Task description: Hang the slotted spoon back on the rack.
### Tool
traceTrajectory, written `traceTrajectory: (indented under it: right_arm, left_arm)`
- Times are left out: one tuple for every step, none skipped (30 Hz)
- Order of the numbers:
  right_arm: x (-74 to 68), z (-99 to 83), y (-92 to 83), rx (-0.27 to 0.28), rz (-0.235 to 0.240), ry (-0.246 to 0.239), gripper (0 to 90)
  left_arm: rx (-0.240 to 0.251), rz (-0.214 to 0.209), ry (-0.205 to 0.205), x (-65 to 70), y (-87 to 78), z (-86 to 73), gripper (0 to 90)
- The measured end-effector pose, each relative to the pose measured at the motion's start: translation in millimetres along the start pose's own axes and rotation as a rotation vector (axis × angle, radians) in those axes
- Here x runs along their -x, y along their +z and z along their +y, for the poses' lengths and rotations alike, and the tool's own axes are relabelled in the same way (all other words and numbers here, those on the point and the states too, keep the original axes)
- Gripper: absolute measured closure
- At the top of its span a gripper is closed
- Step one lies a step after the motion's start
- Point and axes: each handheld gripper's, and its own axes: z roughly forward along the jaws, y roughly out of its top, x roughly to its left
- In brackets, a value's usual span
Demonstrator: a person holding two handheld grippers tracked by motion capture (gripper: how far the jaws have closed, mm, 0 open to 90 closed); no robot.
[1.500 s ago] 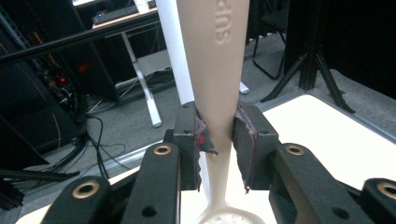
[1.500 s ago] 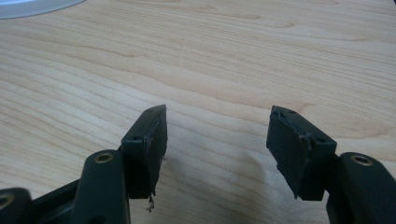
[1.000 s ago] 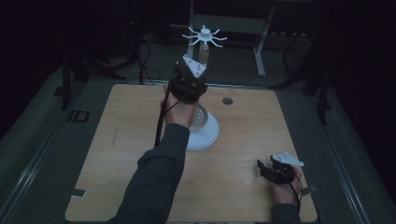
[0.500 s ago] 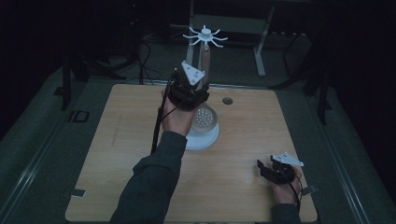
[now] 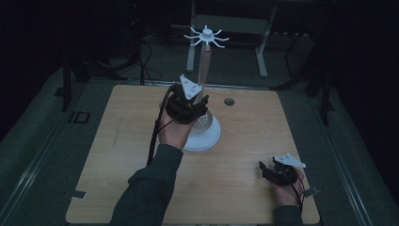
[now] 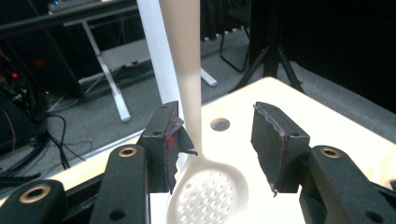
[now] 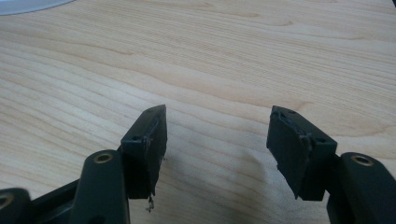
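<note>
High view looks down on a pale wooden desk [image 5: 117,155] with rounded corners and a small round hole [image 5: 229,101] near its far edge, standing on dark grey floor in a dim room where cables and the white legs of another frame [image 5: 261,52] lie beyond. Near the desk's middle stands a white rack: a round base [image 5: 209,139], a tall post [image 5: 203,66], and a ring of thin spokes [image 5: 206,36] at the top. Against that post leans a slotted spoon [image 6: 205,191], its perforated bowl down over the base and its tan handle rising beside the post. The left hand-held gripper [image 5: 190,107] sits right at the spoon; its jaws have just been opening and stand apart on either side of the handle, the left pad close to it, the right pad clear of it. Left gripper view gives what the high view cannot: the bowl's round holes, its smooth cream plastic, and the ridged, worn rubber of the pads [image 6: 273,140]. The right hand-held gripper [image 5: 275,173] rests low at the near right corner, well apart from the rack, jaws apart with nothing between them. Right gripper view shows the desk's fine grain [image 7: 224,70] up close and a sliver of the white base at its top left edge.
</note>
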Motion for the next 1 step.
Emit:
traceTrajectory:
  right_arm:
    - [-0.3, 0.2, 0.5, -0.003, -0.002, -0.001, 37.7]
  left_arm:
    - [-0.007, -0.002, 0.004, 0.3, -0.1, -2.4, 51.6]
